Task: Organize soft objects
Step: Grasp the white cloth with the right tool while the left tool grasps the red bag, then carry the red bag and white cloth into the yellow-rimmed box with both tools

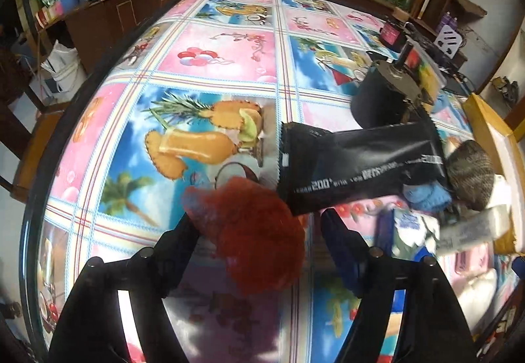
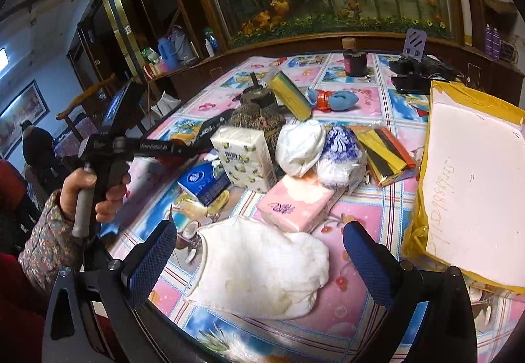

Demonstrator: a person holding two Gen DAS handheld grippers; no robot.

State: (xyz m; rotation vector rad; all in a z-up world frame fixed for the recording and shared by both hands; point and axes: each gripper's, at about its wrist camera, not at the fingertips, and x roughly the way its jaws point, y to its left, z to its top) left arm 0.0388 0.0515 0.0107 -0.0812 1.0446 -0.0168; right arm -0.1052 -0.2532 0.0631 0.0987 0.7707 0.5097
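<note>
Left tongs (image 1: 259, 225) stood apart, unclenched, astride the red fluffy puff (image 1: 249, 231) on the table (image 1: 210, 44); pads not pressing. Puff likely light, squashy; pinch mid-body. Its long axis ran diagonally between the tongs. Right tongs (image 2: 259, 251) released, bracketing a white cloth (image 2: 262, 267).

"200+" on black packet (image 1: 361, 162), "GenRobot.AI" on left gripper (image 2: 154, 146)

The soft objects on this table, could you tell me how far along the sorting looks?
Early. Nothing looks sorted: tissue packs, white bundles and sponge lie jumbled. The left gripper, not yet gripping, straddles a red pompom; the right gripper, open, brackets a white cloth.
</note>
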